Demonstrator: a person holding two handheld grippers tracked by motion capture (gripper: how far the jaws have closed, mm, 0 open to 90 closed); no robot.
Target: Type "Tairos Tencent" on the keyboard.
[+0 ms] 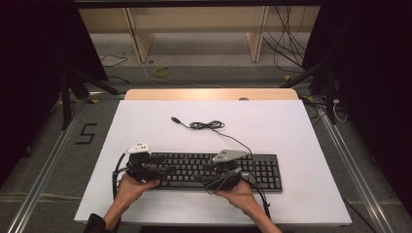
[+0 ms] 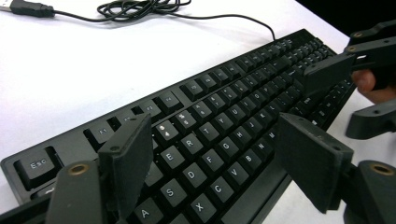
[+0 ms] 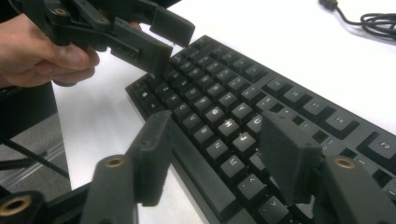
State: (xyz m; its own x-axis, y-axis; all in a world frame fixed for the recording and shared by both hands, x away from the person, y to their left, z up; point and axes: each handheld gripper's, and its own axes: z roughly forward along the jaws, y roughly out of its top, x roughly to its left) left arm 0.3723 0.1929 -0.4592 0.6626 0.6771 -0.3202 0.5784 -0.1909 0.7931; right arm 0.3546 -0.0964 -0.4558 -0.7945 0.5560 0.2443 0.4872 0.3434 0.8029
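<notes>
**Both grippers open over keyboard**

Forearms enter the high view at 6 o'clock, each hand carrying a gripper. White table (image 1: 291,126) is the largest item. Black keyboard (image 1: 214,171) lies flat on it toward 6 o'clock, its long side running 9 to 3 o'clock. Keyboard cable (image 1: 206,125) lies coiled on the table at 12 o'clock from the keyboard, ending in a USB plug (image 1: 175,118). Left gripper (image 2: 215,163) sits over the keyboard's 9 o'clock end, jaws spread, pads clear of the keys. Right gripper (image 3: 219,158) sits near the middle, jaws parted astride the front edge, gripping nothing.
</notes>
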